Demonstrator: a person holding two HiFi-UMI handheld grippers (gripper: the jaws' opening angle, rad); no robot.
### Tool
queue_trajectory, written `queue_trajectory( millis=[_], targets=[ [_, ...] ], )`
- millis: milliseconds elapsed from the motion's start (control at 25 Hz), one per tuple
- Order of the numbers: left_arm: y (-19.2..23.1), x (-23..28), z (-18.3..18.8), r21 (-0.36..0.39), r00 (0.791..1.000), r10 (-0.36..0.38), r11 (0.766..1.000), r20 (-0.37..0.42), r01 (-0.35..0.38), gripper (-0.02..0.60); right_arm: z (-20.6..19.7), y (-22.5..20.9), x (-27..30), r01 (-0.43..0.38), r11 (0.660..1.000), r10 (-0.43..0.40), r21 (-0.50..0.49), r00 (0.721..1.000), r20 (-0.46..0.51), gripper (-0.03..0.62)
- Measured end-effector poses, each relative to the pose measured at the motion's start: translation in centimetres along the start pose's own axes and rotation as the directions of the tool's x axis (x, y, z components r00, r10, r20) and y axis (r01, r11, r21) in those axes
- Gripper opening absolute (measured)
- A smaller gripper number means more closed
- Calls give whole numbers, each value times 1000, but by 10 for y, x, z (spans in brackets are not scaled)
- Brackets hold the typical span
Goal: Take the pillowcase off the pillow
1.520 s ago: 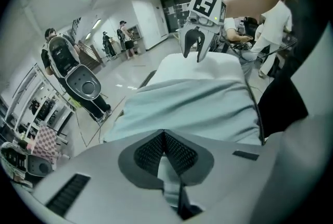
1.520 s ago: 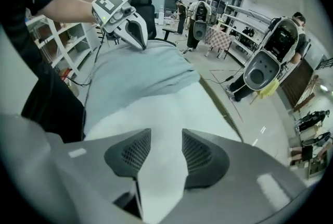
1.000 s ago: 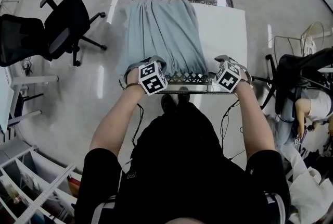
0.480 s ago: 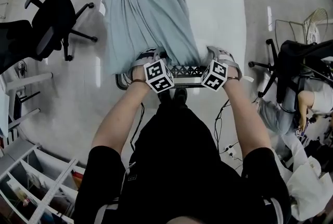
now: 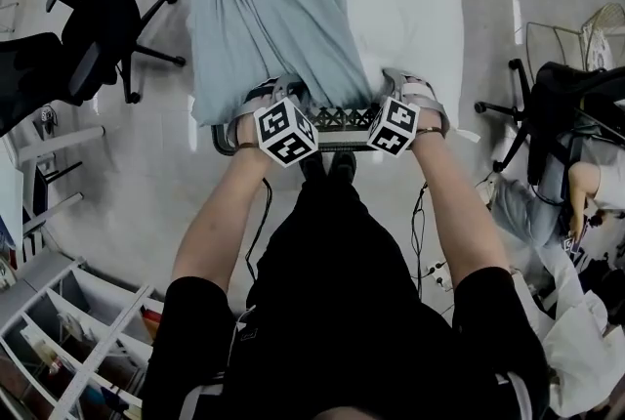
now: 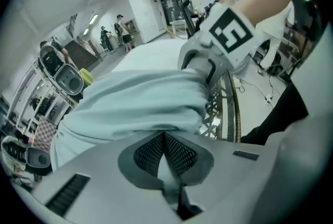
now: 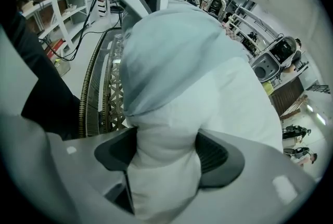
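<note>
Both grippers work at the near edge of the pillow (image 5: 410,13), which lies on a metal frame (image 5: 342,118). The left gripper (image 6: 165,140) has its fingers clenched on a thin fold of the blue pillowcase (image 5: 269,18), which is bunched over the pillow's left part. The right gripper (image 7: 166,152), its fingers having just been closing, clamps the pillow's bare white corner, probably to anchor it while the case is pulled off.

Pale-blue pillowcase (image 5: 273,27) bunched left, white pillow (image 5: 410,18) half-bared
</note>
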State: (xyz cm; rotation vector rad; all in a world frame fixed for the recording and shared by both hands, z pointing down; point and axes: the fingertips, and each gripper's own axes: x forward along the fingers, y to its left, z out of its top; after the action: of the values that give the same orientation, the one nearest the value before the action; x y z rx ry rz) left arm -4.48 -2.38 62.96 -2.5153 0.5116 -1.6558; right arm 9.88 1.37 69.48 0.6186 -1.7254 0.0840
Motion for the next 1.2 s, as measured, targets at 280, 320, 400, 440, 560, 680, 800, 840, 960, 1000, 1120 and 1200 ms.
queue_trajectory(
  millis=[280,320,400,440,560,680,800,840,960,1000,1120,1200],
  targets=[
    [-31,3,10,-16,1000,17,1000,11,-17,310,1,4,-8,-3,1000,3,-4,1000,3,373],
    [-27,8,8,19,998,57,998,-9,-57,305,1,2,-10,9,1000,-9,-11,1000,4,347],
    [-19,10,4,102,993,112,989,-35,-108,241,1,-4,-18,17,1000,-17,-8,1000,17,274],
    [-18,7,1,142,992,122,983,-45,-114,222,2,-6,-25,6,1000,-6,2,1000,27,249],
    [-16,-9,-11,248,988,133,963,-78,-110,135,1,-10,-45,-39,999,38,19,998,48,201],
    [-9,-30,-28,312,982,153,944,-110,-112,54,1,-20,-62,-69,997,67,23,996,54,182],
    [1,-47,-46,298,979,157,948,-129,-112,29,4,-30,-78,-93,995,90,36,994,64,177],
    [4,-51,-51,294,978,157,949,-138,-111,25,5,-33,-82,-96,995,94,35,994,65,175],
    [15,-64,-69,278,975,155,955,-157,-107,18,2,-43,-91,-105,994,103,39,992,67,169],
    [18,-69,-76,271,975,154,956,-159,-107,18,0,-46,-93,-114,992,111,48,991,70,169],
    [25,-81,-94,273,973,162,956,-165,-113,18,-4,-49,-97,-141,988,135,68,988,80,167],
    [29,-88,-104,260,971,166,958,-171,-118,18,-5,-50,-98,-147,987,141,72,986,87,167]
  ],
)
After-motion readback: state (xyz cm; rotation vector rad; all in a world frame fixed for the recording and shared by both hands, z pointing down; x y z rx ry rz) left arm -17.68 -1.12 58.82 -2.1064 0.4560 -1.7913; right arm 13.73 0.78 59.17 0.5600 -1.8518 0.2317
